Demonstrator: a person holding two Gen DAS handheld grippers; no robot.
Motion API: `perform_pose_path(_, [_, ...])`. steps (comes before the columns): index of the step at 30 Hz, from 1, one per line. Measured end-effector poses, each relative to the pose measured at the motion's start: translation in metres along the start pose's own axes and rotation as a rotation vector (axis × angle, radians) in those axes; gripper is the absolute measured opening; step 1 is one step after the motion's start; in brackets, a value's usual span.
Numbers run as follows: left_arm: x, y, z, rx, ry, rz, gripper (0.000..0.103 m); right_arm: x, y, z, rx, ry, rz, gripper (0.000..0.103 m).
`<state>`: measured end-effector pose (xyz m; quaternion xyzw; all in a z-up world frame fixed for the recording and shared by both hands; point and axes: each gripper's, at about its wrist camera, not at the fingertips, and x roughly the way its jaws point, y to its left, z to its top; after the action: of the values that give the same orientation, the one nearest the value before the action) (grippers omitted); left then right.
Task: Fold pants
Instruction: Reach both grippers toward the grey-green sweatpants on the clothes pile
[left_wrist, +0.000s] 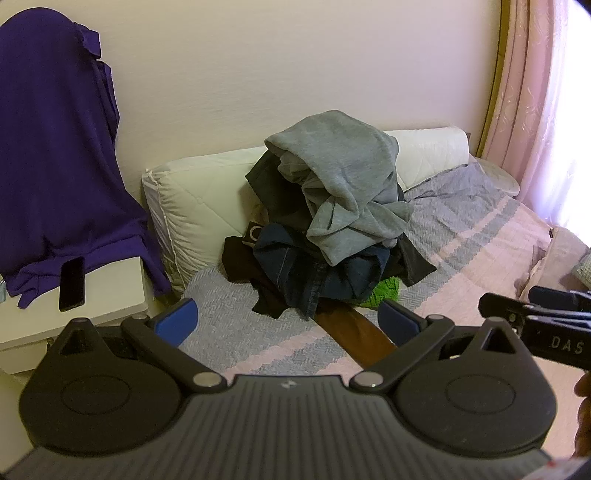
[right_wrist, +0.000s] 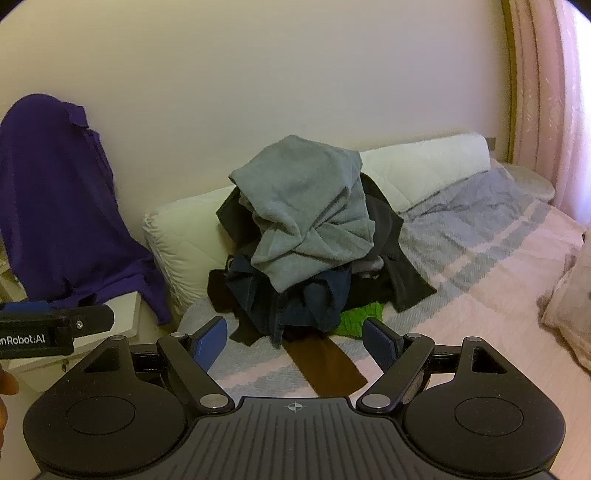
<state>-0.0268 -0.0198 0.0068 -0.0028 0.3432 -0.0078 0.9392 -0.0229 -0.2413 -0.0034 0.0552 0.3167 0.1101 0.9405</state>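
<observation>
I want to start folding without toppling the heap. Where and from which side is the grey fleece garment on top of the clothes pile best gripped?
Probably by the grey fleece garment's lower hanging fold, which drapes down the near face of the pile over the dark blue denim. Come from the front, slightly above: that edge hangs free, while the top is bunched and rounded. Both the left gripper and right gripper are open and empty.

Soft grey fleece pants (left_wrist: 343, 184) top dark denim (left_wrist: 314, 273) on a woven bedspread (left_wrist: 461, 236); a quilted matt pillow (left_wrist: 199, 199) behind.
</observation>
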Motion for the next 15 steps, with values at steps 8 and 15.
perform_pose_path(8, [0.007,0.006,-0.002,0.013,-0.027,-0.027,0.102,-0.001,-0.014,-0.007,-0.008,0.001,0.008,0.078])
perform_pose_path(15, [0.068,0.019,0.040,0.162,-0.015,-0.052,0.102,0.032,-0.021,0.019,-0.054,-0.013,-0.015,0.078])
